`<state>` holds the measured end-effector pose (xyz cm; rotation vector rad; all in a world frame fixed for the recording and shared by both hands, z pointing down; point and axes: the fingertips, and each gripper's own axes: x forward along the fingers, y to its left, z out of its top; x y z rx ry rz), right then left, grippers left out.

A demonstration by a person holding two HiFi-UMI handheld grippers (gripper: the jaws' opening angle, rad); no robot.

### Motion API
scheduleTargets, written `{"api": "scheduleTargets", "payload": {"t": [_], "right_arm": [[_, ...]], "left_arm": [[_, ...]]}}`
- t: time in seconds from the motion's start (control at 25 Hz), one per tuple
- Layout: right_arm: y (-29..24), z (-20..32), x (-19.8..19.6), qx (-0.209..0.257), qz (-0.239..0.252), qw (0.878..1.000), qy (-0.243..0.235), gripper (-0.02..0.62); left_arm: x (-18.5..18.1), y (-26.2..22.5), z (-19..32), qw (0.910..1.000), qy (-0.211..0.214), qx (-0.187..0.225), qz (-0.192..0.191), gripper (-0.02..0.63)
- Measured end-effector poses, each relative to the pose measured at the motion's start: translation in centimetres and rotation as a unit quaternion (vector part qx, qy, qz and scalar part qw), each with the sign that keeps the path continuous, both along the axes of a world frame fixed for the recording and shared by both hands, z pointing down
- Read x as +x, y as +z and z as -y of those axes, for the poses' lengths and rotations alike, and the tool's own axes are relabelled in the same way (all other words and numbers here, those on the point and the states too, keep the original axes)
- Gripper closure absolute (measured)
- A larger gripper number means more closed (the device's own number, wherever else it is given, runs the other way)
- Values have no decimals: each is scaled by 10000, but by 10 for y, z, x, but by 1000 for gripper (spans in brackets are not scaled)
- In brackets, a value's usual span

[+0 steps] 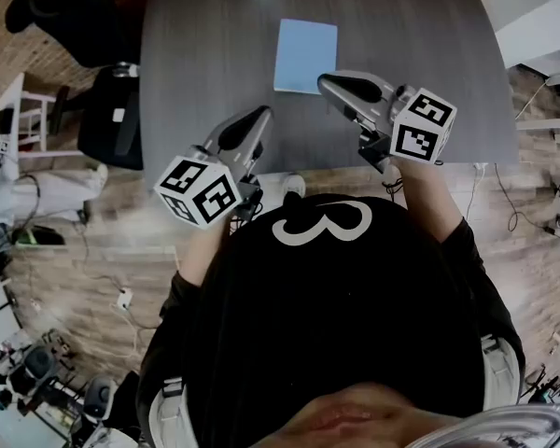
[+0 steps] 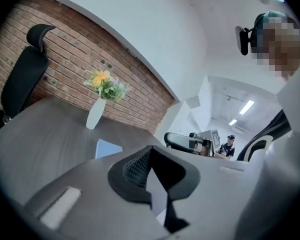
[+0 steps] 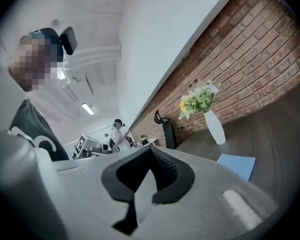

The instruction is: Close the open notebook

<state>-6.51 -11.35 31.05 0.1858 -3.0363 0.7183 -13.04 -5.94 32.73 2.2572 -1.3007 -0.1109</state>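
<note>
The blue notebook lies closed and flat on the dark grey table; it also shows as a blue slab in the left gripper view and the right gripper view. Both grippers are held up off the table, near its front edge, and neither touches the notebook. My left gripper is below and left of it, its jaws together with nothing between them. My right gripper hangs just beside the notebook's near right corner, jaws shut and empty.
A white vase with flowers stands at the table's far edge, before a brick wall. A black office chair stands at the table's left side. People and desks are in the room behind.
</note>
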Motion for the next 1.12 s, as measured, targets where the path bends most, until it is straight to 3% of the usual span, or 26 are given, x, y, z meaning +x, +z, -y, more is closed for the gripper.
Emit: {"api": "scheduleTargets", "payload": {"t": [0.24,0.6,1.12], "right_arm": [[-14,-39,22,388,-75,9992,47,597],[-13,-50,29,460,-172,9985,232,595],[-6,-57,31,355,-274,9985,308,595]], "left_arm": [[27,-22,-11,9992,288,285,45,592],[44,-37,-18,9964,567,579,240,592],[51,-31,-21,9956,752,482,283,592]]}}
